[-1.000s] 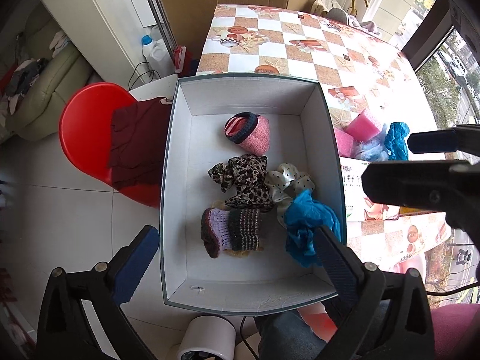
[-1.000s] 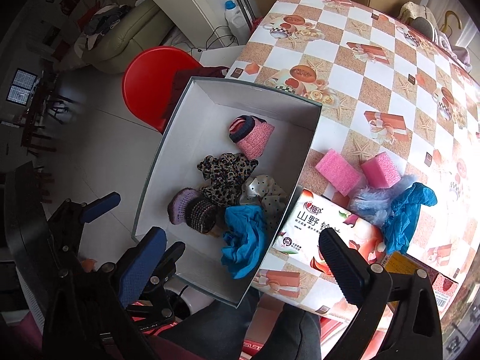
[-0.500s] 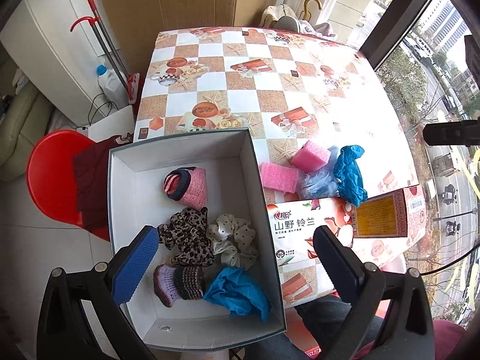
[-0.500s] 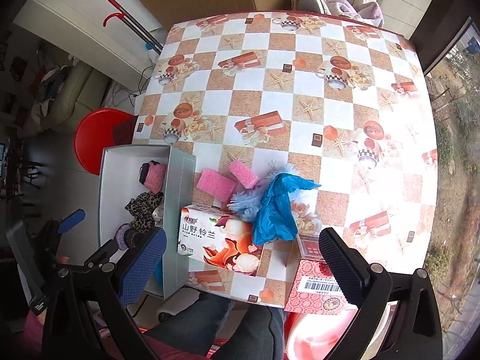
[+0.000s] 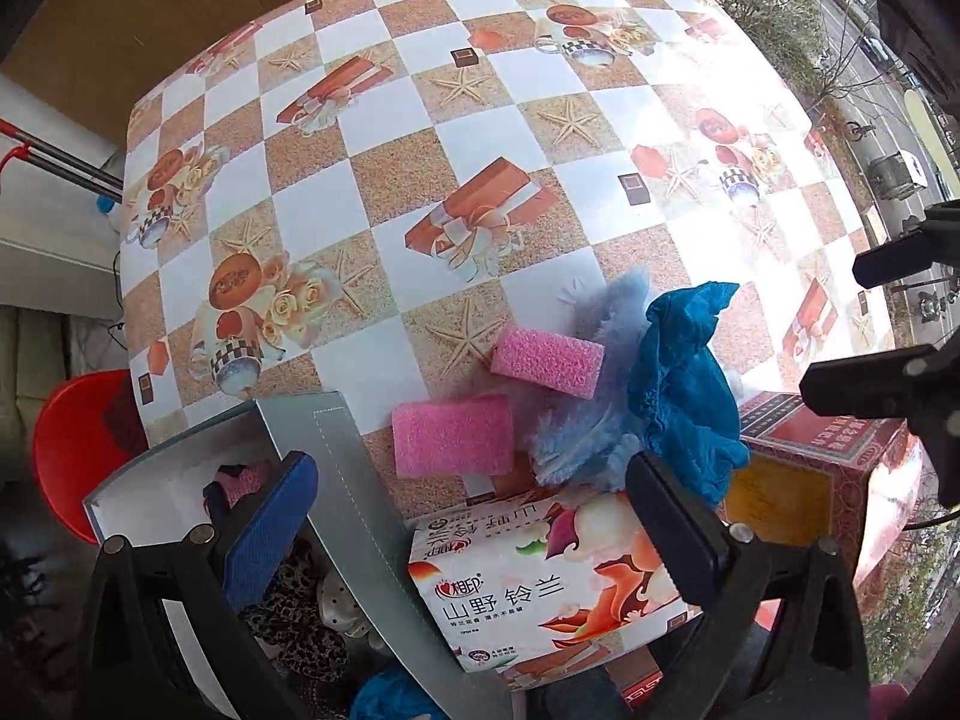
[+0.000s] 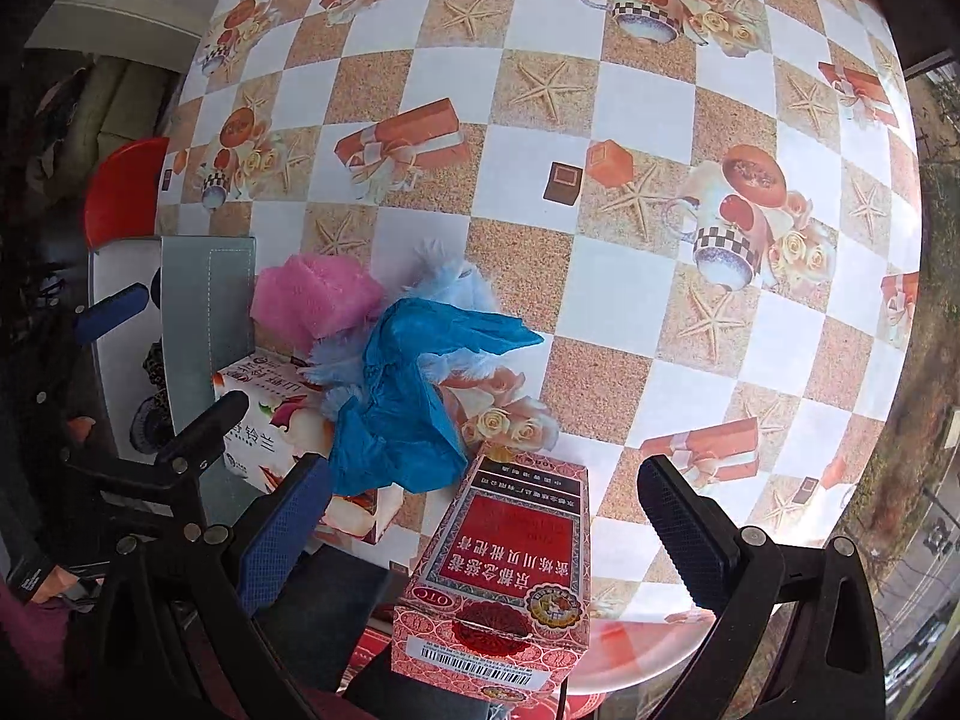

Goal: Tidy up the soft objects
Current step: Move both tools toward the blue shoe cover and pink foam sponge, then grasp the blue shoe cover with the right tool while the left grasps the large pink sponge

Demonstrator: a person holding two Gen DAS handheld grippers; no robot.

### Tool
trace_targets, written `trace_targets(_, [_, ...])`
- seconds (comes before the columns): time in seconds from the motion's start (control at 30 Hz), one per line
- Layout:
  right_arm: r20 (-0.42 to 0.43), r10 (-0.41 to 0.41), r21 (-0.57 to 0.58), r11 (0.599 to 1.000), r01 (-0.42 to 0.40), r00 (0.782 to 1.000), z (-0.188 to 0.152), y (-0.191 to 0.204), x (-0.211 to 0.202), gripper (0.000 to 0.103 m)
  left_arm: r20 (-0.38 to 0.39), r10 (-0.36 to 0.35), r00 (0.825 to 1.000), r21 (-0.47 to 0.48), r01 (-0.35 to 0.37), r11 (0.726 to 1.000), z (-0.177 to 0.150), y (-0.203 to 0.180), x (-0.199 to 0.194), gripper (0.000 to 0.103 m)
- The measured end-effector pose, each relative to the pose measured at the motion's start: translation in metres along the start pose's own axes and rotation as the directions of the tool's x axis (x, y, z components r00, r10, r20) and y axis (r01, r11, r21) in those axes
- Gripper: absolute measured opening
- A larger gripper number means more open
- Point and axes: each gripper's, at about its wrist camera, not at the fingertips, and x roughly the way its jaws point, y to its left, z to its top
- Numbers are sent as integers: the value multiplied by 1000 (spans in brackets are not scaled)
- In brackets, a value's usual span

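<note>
Two pink sponges lie on the checked table beside a pale blue fluffy piece and a crumpled blue cloth. The same pile shows in the right wrist view: pink sponge, blue cloth. The grey box at the left holds a leopard scrunchie, a pink knit piece and a blue cloth. My left gripper is open above the tissue pack. My right gripper is open over the red carton.
A tissue pack lies at the table's near edge next to the grey box. A red medicine carton lies right of it. A red chair stands left of the table. The table's far part carries only its printed cloth.
Both grippers moved right and forward, from over the grey box toward the table. The sponges and blue cloth are now much closer in both views. Both stayed open and empty.
</note>
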Motion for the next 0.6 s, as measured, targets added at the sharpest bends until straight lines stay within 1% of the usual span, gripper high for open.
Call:
trace_targets(0.1, [-70,19,-29,999,-21,997,19,0,27,102,-50,34,998,35,-32,999,13,-7,21,103])
trace_targets(0.17, [-98,64,-5,998,-65,993,32,-3,40,102,-83,41,996,36,-38,999,19,-7,33,103])
trace_targets(0.23, [-141,141,36,990,-137,980,45,-8,54,102,-117,39,992,27,-36,999,24,-5,43,103])
trace_targets(0.27, [-163,166,45,986,-161,973,51,-8,62,102,-131,41,991,26,-38,999,27,-5,47,103])
trace_targets(0.3, [-190,171,37,985,-167,967,55,-6,69,102,-144,45,988,27,-41,999,30,-6,52,103])
trace_targets(0.33, [-218,151,19,988,-151,964,58,-4,77,102,-155,52,987,28,-48,998,33,-6,57,103])
trace_targets(0.37, [-245,102,-3,994,-107,964,59,-3,84,102,-163,59,985,30,-55,998,37,-6,62,103])
trace_targets(0.4, [-271,28,-23,999,-35,962,59,-6,91,102,-174,62,983,42,-56,998,41,-8,68,103])
trace_targets(0.43, [-276,-17,-8,1000,15,961,59,-14,94,102,-179,72,981,50,-64,997,45,-11,73,103])
trace_targets(0.47, [-272,-43,15,999,49,961,59,-25,94,102,-184,84,979,59,-75,995,50,-13,80,103])
trace_targets(0.53, [-256,-65,81,993,88,965,54,-53,92,102,-194,109,975,85,-94,992,62,-17,93,103])
trace_targets(0.6, [-234,-107,149,978,144,966,44,-88,86,102,-153,143,978,79,-132,988,80,-16,96,103])
